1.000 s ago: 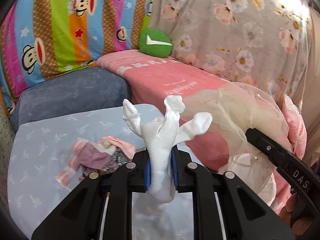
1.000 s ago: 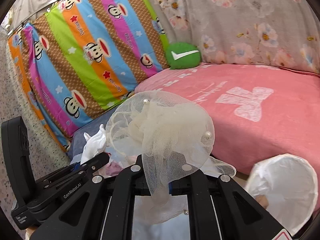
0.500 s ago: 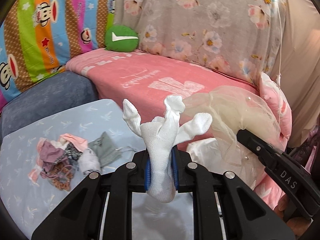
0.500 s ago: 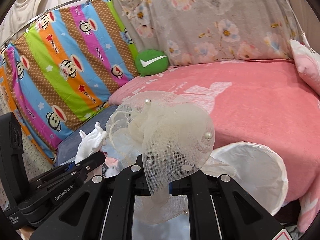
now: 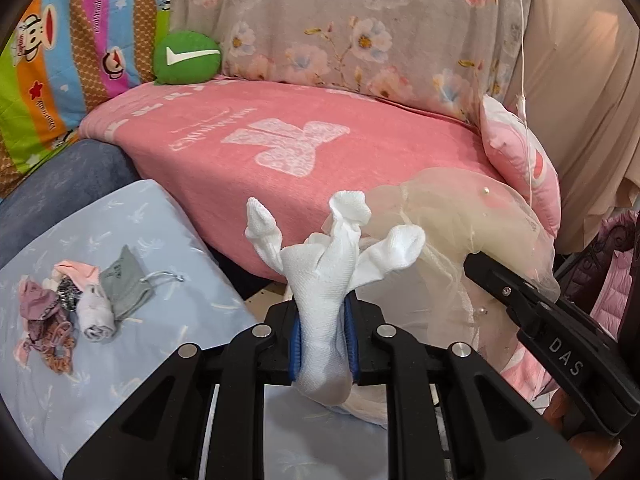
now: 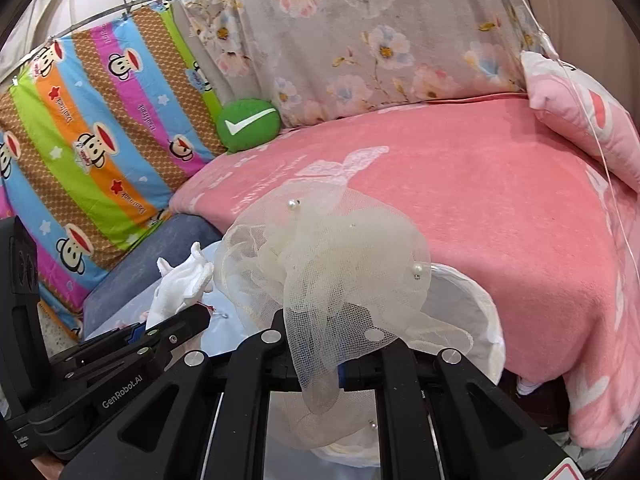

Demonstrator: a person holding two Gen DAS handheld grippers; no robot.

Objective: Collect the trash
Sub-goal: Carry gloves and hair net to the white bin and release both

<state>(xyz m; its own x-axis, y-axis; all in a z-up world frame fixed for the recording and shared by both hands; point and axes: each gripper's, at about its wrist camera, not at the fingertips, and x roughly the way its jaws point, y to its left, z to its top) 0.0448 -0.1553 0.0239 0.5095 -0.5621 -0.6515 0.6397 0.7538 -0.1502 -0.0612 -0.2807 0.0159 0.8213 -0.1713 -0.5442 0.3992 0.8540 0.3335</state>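
Both hands full right now. My left gripper is clamped on a white glove, fingers of the glove sticking up, and my right gripper is pinched on a cream tulle scrunchie thing with pearl beads. They're held side by side, right over the white-lined bin that sits against the edge of the pink blanket.

What worries me: the tulle is floppy and wide and hides most of the bin mouth, so if I let go off-centre it could drape over the rim or snag on my fingers instead of dropping. The glove could do the same and slide down to the floor.

Bin contents: honestly can't tell, the tulle blocks the view inside.

There's more waiting on the light blue cushion: a little pile of hair ties and rolled fabric and a grey drawstring pouch
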